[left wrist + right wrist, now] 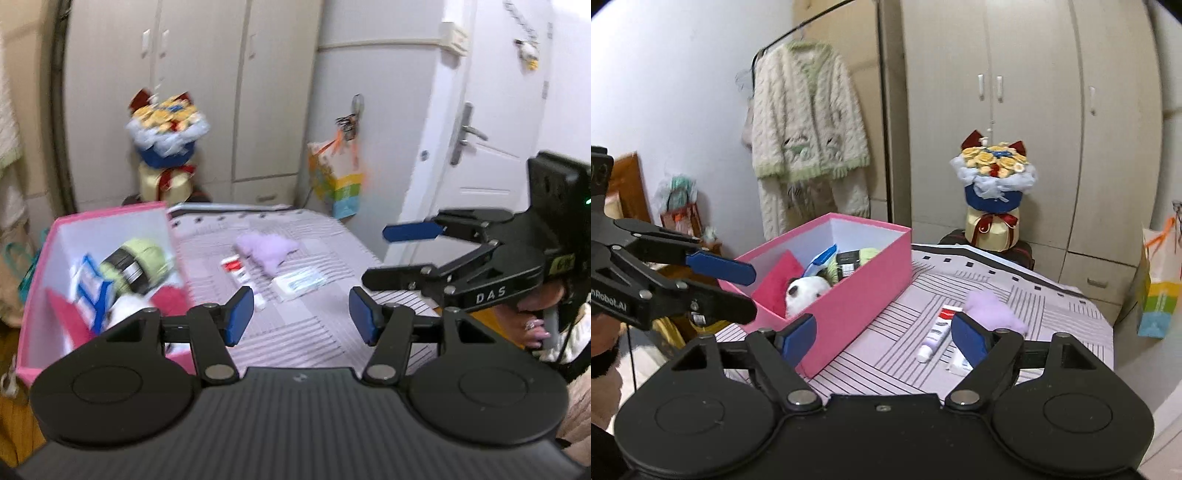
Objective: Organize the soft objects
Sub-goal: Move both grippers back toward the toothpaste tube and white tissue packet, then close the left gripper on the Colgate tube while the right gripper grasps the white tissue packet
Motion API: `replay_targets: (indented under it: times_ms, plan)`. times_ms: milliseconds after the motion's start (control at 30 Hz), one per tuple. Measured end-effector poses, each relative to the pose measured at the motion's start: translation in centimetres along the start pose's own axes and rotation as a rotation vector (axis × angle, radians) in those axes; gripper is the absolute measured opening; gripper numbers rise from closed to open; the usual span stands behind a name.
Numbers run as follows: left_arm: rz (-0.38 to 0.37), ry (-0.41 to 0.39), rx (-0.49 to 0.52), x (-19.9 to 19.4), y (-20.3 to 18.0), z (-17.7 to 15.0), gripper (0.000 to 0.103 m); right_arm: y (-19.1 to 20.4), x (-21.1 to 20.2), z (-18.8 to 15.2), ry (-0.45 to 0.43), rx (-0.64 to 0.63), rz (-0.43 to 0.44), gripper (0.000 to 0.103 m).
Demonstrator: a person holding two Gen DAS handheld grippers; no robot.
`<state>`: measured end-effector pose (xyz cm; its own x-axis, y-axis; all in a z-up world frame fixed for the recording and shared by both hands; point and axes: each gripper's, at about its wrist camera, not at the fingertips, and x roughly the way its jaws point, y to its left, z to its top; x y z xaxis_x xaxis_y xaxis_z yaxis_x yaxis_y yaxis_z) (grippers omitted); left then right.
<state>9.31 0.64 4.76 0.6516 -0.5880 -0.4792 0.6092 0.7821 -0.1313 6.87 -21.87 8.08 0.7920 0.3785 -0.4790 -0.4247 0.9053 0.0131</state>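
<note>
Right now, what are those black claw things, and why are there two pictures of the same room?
Those claws are not a robot's. A person holds one grabbing tool in each hand, and each tool has a little camera looking forward along its own jaws. So one picture comes from the left gripper and the other from the right gripper. Each camera also catches the other tool from the side.

Both jaws stand open and hold nothing.

On the striped cloth stands a pink box. Inside it are a red cushion, a panda plush and a green yarn ball. Still lying outside on the cloth are a fluffy purple soft thing, a small tube and a flat white packet.

The purple piece looks like the soft thing still left to put away.
</note>
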Motion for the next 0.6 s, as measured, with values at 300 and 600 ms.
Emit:
replay_targets:
  times_ms: [300, 600]
  plan:
    - [0.004, 0.008, 0.056, 5.8, -2.0, 0.2, 0.056, -4.7, 3.0, -4.6, 0.010, 0.065, -0.090, 0.085]
    - [0.123, 0.051, -0.023, 14.0, -0.4, 0.2, 0.055, -7.1, 8.9, -6.8, 0.074, 0.096, -0.146, 0.085]
